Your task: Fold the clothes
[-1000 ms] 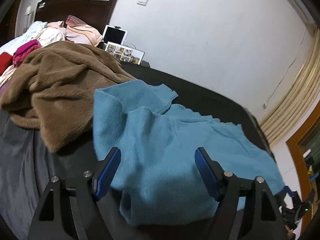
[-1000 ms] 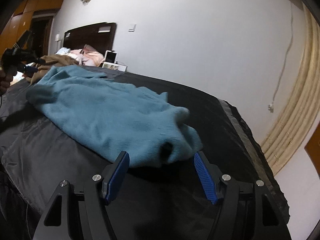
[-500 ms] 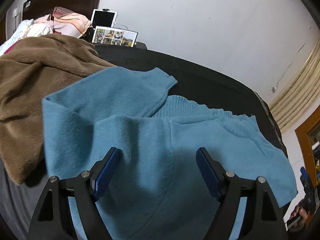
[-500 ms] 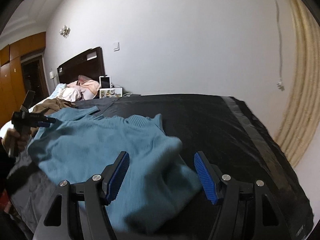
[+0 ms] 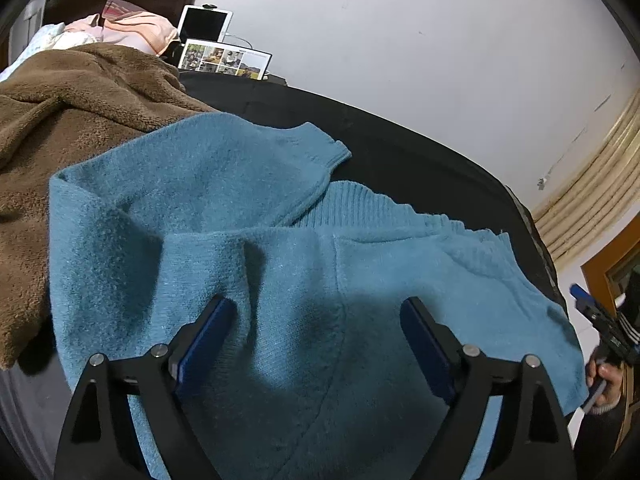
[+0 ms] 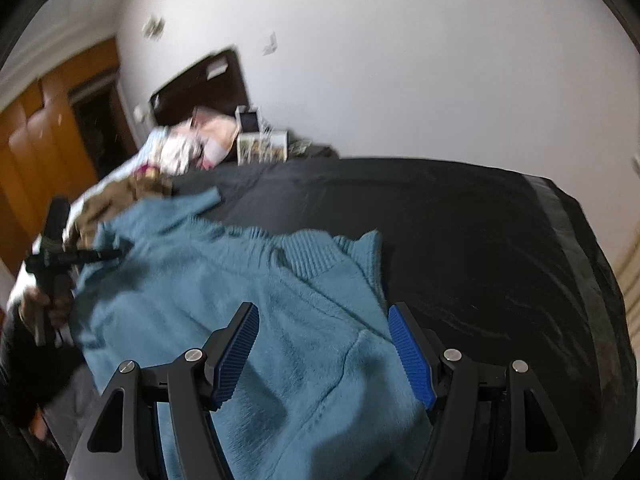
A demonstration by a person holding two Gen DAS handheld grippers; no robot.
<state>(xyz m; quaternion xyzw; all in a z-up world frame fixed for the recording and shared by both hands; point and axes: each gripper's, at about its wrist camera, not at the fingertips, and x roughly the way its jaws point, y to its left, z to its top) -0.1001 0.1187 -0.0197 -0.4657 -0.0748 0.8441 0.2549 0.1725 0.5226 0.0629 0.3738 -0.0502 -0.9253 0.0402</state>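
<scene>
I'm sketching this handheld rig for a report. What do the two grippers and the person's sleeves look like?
Both the left gripper and the right gripper have black angular frames with triangular cut-outs, silver screw heads and two blue ribbed pads. No cables show. The sleeve by the right hand is dark with white stripes; the other sleeve is dark.

I see a fuzzy teal-blue knit sweater (image 5: 248,264) with ribbed edging on a plain black bedcover (image 5: 420,156). At ten o'clock lies a plush brown blanket (image 5: 76,120); beyond it, a peach-pink pillow (image 5: 136,28).
</scene>
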